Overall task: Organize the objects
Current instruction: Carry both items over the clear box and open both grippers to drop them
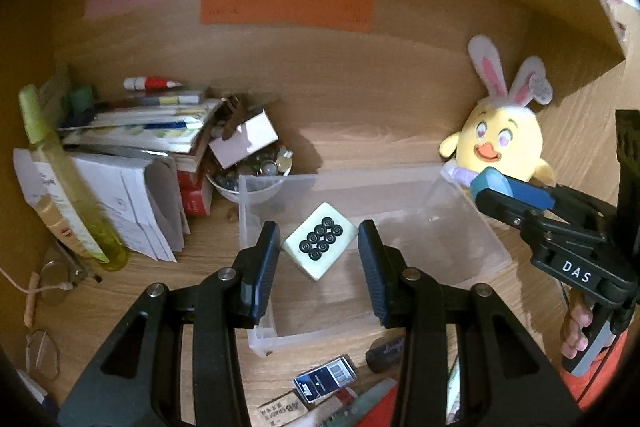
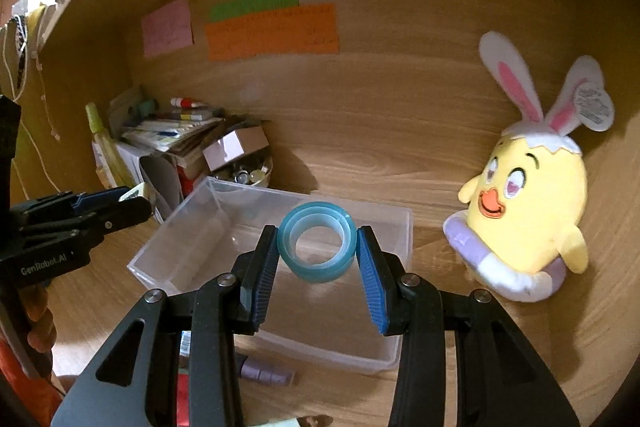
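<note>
**Two items carried over a clear bin**

The mahjong tile is pinched in the left gripper, the blue tape roll in the right gripper. Both hang above the clear bin, probably for dropping in.

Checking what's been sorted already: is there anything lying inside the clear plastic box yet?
No: the clear plastic box shows only bare floor, while the tape roll and the mahjong tile are held above it.
</note>
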Action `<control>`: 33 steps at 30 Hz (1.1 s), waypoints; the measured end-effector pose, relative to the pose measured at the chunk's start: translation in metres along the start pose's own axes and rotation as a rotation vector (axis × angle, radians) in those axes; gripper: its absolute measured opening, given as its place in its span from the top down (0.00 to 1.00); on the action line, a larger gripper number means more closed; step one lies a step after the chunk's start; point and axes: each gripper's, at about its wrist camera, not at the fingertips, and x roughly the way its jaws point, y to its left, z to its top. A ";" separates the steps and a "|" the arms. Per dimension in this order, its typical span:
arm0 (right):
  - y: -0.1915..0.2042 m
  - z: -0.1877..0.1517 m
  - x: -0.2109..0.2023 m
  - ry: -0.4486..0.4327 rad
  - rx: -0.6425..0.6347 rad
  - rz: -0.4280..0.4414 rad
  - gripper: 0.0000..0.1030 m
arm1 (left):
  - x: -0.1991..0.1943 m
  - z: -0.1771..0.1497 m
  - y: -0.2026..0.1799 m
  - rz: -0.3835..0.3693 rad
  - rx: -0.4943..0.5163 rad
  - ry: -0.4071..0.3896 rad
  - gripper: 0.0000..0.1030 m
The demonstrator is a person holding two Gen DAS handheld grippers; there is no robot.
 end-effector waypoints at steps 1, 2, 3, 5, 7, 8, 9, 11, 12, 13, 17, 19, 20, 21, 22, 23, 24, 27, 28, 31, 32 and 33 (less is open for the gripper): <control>-0.001 0.000 0.005 0.012 0.000 0.002 0.65 | 0.004 0.000 0.000 0.000 0.003 0.010 0.61; -0.001 0.001 0.010 0.025 -0.001 0.005 0.65 | 0.010 0.000 0.000 -0.001 0.005 0.024 0.61; -0.003 0.001 0.016 0.042 -0.001 0.009 0.65 | 0.016 -0.001 0.000 -0.002 0.006 0.040 0.61; -0.005 -0.001 0.028 0.073 0.003 0.012 0.65 | 0.028 -0.002 0.001 -0.006 0.006 0.075 0.61; -0.009 -0.005 0.040 0.104 0.017 0.019 0.65 | 0.040 -0.003 0.002 -0.010 0.009 0.111 0.61; -0.011 -0.007 0.045 0.118 0.024 0.024 0.65 | 0.046 -0.004 0.003 -0.013 0.011 0.127 0.61; -0.013 -0.009 0.051 0.134 0.032 0.029 0.65 | 0.052 -0.005 0.003 -0.016 0.012 0.146 0.61; -0.017 -0.014 0.062 0.165 0.041 0.030 0.65 | 0.061 -0.006 0.003 -0.024 0.015 0.172 0.61; -0.019 -0.017 0.068 0.185 0.044 0.030 0.65 | 0.066 -0.007 0.003 -0.030 0.017 0.190 0.61; -0.020 -0.018 0.072 0.195 0.047 0.030 0.65 | 0.069 -0.007 0.002 -0.031 0.017 0.199 0.61; -0.023 -0.023 0.082 0.225 0.049 0.028 0.65 | 0.082 -0.008 0.000 -0.036 0.036 0.231 0.61; -0.021 -0.024 0.085 0.233 0.043 0.029 0.65 | 0.088 -0.008 -0.003 -0.037 0.050 0.241 0.61; -0.019 -0.025 0.086 0.237 0.038 0.029 0.65 | 0.090 -0.008 -0.004 -0.036 0.058 0.244 0.61; -0.018 -0.025 0.087 0.239 0.032 0.027 0.65 | 0.092 -0.009 -0.006 -0.032 0.070 0.247 0.61; -0.016 -0.026 0.087 0.237 0.023 0.018 0.65 | 0.093 -0.009 -0.007 -0.025 0.081 0.245 0.61; -0.013 -0.027 0.087 0.236 0.009 0.012 0.65 | 0.094 -0.008 -0.009 -0.022 0.091 0.245 0.61; -0.011 -0.027 0.088 0.235 0.002 0.008 0.65 | 0.096 -0.008 -0.010 -0.020 0.101 0.245 0.61; -0.006 -0.028 0.089 0.234 -0.020 -0.005 0.65 | 0.098 -0.007 -0.013 -0.016 0.123 0.246 0.61; -0.005 -0.029 0.089 0.233 -0.029 -0.012 0.65 | 0.099 -0.007 -0.014 -0.013 0.130 0.247 0.61; 0.000 -0.030 0.091 0.237 -0.050 -0.021 0.65 | 0.101 -0.008 -0.015 0.005 0.146 0.245 0.61; 0.000 -0.031 0.091 0.240 -0.050 -0.018 0.65 | 0.102 -0.009 -0.015 0.007 0.148 0.244 0.61; 0.000 -0.031 0.091 0.240 -0.049 -0.017 0.65 | 0.101 -0.009 -0.016 0.005 0.148 0.244 0.60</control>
